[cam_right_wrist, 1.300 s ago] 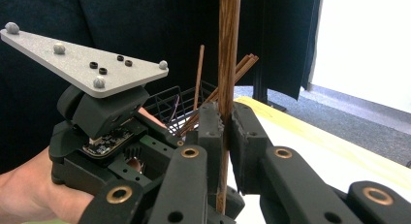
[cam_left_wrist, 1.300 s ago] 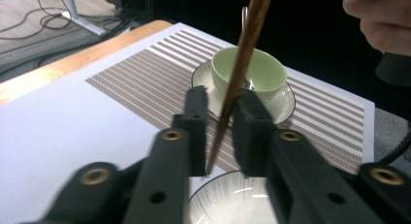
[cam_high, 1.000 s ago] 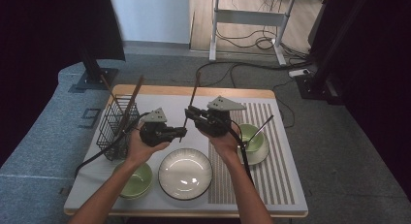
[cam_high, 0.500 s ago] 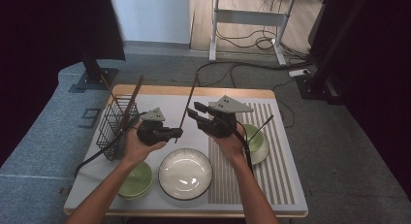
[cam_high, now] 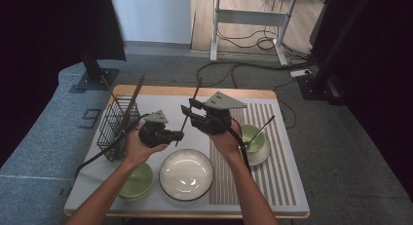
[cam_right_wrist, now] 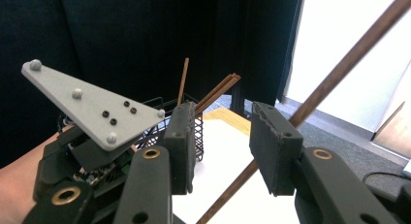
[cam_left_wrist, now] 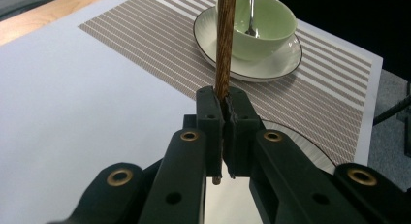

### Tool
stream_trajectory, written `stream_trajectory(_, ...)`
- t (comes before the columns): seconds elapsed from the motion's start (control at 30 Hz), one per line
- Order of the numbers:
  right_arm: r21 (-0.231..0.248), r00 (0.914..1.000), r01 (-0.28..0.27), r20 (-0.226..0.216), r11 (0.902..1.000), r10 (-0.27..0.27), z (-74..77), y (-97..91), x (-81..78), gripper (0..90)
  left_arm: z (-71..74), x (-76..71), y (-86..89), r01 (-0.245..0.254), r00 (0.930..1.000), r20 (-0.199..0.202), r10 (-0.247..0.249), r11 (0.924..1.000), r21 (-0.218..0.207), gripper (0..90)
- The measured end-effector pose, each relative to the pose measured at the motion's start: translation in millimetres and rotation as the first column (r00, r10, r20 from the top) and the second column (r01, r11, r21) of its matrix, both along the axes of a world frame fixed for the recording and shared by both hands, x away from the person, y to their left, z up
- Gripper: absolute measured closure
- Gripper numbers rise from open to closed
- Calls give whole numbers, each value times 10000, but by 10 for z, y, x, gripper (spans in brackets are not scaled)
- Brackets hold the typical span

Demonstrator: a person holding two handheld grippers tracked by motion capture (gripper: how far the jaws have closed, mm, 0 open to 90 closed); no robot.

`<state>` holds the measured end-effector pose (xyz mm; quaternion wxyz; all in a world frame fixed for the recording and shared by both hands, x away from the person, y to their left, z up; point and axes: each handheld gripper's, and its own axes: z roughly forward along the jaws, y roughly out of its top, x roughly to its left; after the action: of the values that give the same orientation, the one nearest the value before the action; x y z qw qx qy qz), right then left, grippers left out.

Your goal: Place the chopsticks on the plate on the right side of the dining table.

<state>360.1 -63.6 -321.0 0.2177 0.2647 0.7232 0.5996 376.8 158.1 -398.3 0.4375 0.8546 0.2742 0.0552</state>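
The left gripper (cam_left_wrist: 224, 107) has its two black jaws pressed together on a thin brown wooden chopstick (cam_left_wrist: 225, 44), which stands almost upright between the pads and runs out of the top of the frame; its lower tip pokes out just below the pads. Beyond it, a pale green ceramic bowl (cam_left_wrist: 271, 30) sits on a white saucer with a dark rim (cam_left_wrist: 286, 64), with a slim metal utensil handle (cam_left_wrist: 251, 10) standing in the bowl. The saucer rests on a brown-and-white striped placemat (cam_left_wrist: 160, 44) on the white tabletop (cam_left_wrist: 72, 117). Part of a round white plate with a dark rim (cam_left_wrist: 310, 151) shows behind the right jaw.
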Motion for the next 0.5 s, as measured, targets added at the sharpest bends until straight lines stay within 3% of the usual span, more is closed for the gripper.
stream_trajectory(0.5,-550,9970,631,-404,9965,-654,-137,-49,109,590,-3,-72,11,307,9995,39,-310,9974,650,863)
